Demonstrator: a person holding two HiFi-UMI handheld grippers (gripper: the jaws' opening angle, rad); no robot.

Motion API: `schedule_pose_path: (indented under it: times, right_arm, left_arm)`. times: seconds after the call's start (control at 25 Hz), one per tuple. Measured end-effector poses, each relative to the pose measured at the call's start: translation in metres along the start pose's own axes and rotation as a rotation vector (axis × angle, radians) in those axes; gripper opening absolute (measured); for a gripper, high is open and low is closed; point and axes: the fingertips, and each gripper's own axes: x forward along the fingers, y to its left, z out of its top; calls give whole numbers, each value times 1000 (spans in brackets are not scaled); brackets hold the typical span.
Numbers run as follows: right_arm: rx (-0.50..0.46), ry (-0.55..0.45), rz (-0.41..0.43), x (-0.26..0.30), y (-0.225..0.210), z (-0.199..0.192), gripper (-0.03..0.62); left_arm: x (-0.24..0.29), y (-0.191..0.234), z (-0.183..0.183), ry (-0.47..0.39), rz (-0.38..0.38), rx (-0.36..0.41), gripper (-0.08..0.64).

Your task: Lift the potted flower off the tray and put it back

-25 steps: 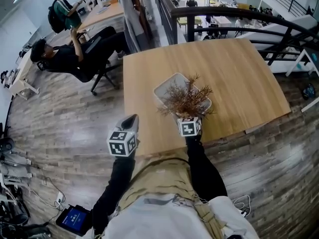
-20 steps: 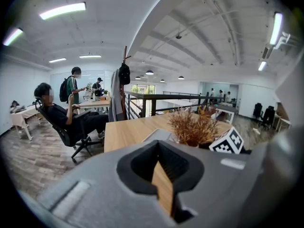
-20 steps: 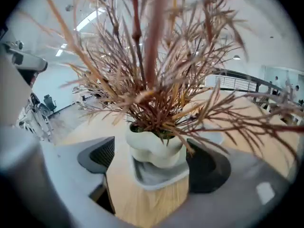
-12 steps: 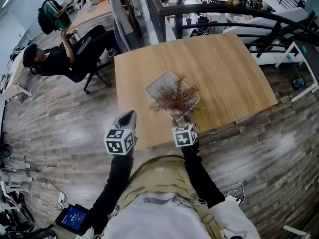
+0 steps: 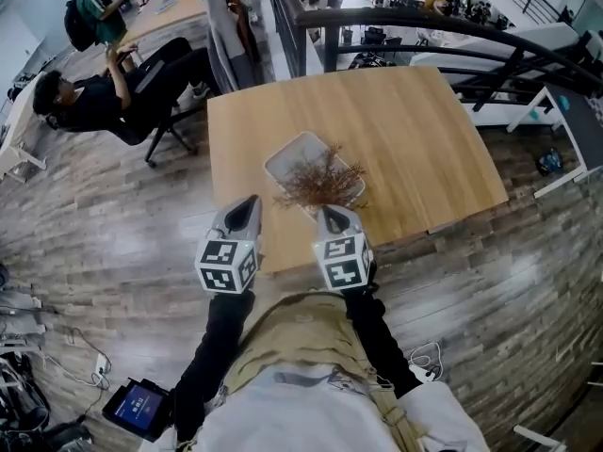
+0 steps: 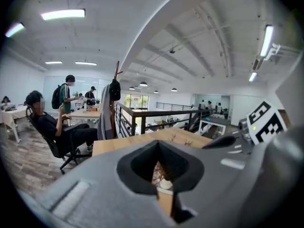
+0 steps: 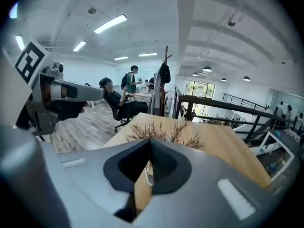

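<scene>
The potted flower (image 5: 318, 183), a clump of dry brown twigs in a small white pot, stands on the near part of the white tray (image 5: 283, 158) on the wooden table (image 5: 405, 130). Both grippers hang in the air over the table's near edge, short of the plant and apart from it. My left gripper (image 5: 247, 203) is shut and holds nothing. My right gripper (image 5: 330, 213) has just been closing and is now shut with nothing between its jaws. Over the shut right gripper (image 7: 150, 140) the twigs (image 7: 161, 129) show ahead. Through the left gripper's (image 6: 158, 144) hollow, part of the plant shows.
A person leans back in an office chair (image 5: 94, 102) left of the table, with another person standing behind. A dark railing (image 5: 424, 26) runs past the table's far side. A white desk (image 5: 565, 121) stands at right. Cables and a screen device (image 5: 137, 408) lie on the floor.
Both grippers have risen and drawn back toward me. The right gripper, which was at the pot under the twigs, has come away from it and its jaws have closed on nothing.
</scene>
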Motion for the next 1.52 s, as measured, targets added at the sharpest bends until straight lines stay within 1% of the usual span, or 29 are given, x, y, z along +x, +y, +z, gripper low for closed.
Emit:
schedule_pose_path:
  times: [0.16, 0.32, 0.44, 0.56, 0.72, 0.92, 1.16, 1.32, 1.52]
  right_arm:
    - [-24, -92, 7, -20, 1, 51, 5]
    - [-55, -180, 0, -36, 3, 98, 5]
    - [-60, -243, -26, -39, 2, 121, 5]
    - [-62, -290, -26, -41, 2, 137, 5]
    - [-64, -325, -13, -40, 4, 151, 5]
    - [-69, -351, -3, -36, 7, 156, 5]
    - [-53, -370, 7, -36, 9, 158, 3]
    - [-61, -384, 5, -35, 10, 162, 3]
    - [-65, -391, 8, -37, 10, 170, 3]
  left_arm:
    - [-6, 0, 31, -79, 7, -2, 2]
    - [-11, 2, 58, -131, 11, 7, 2]
    - [-6, 6, 70, -153, -4, 25, 2]
    - [-2, 7, 79, -165, -7, 41, 2]
    - [-1, 6, 91, -195, -16, 65, 2]
    - [1, 5, 95, -209, -25, 82, 2]
    - [2, 6, 93, -204, -29, 84, 2]
    - [5, 10, 90, -200, -26, 83, 2]
    - [6, 12, 94, -195, -24, 78, 2]
